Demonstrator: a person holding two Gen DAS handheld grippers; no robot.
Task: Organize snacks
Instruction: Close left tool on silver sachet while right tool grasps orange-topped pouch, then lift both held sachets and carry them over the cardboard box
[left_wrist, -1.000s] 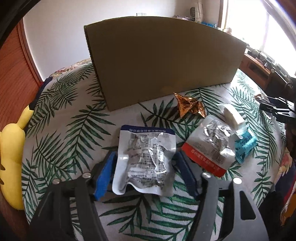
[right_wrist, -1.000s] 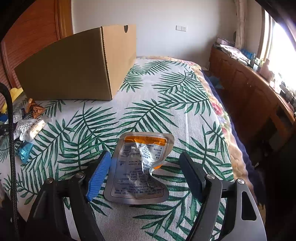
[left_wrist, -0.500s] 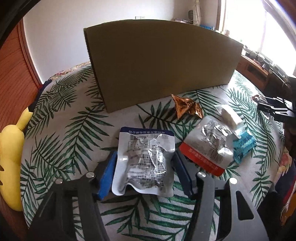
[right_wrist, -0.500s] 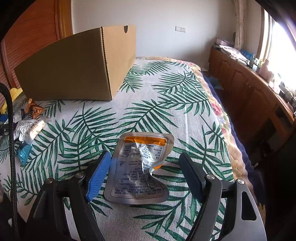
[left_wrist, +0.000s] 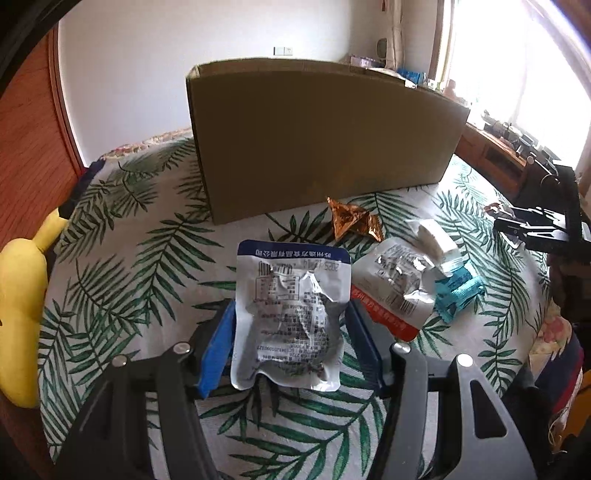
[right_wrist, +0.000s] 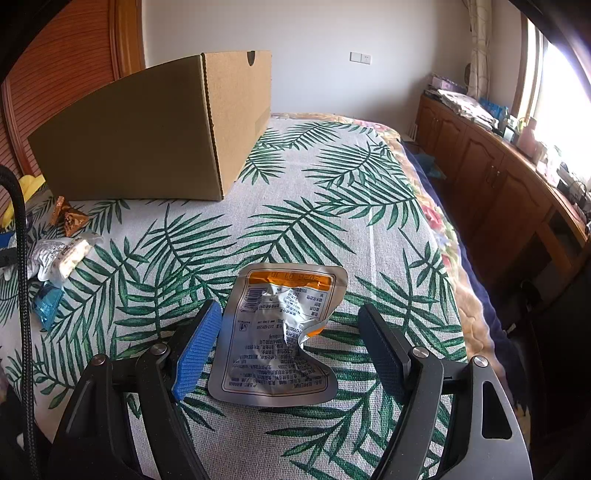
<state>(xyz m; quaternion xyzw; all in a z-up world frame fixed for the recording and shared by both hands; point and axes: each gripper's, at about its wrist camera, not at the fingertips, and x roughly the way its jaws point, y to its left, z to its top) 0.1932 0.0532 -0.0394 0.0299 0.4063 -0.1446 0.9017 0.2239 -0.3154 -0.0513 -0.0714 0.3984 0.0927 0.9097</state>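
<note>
1. The left tongs (left_wrist: 290, 341) are clamped on a silver foil snack pouch with a dark blue top band (left_wrist: 291, 314); the blue pads press both its sides, having just closed in on it.
2. That pouch is held a little above the palm-leaf bedspread (left_wrist: 155, 258), in front of the big brown cardboard box (left_wrist: 317, 144).
3. The right tongs (right_wrist: 290, 350) stand wide open around a crumpled silver pouch with an orange band (right_wrist: 280, 332), which lies flat on the bed; neither pad presses it.
4. Just right of the left tongs lie a silver pouch with a red edge (left_wrist: 391, 291), a white wrapped bar (left_wrist: 436, 236), a teal wrapper (left_wrist: 458, 291) and a copper foil packet (left_wrist: 354, 221).
5. A yellow plush toy (left_wrist: 22, 306) sits at the bed's left edge.
</note>
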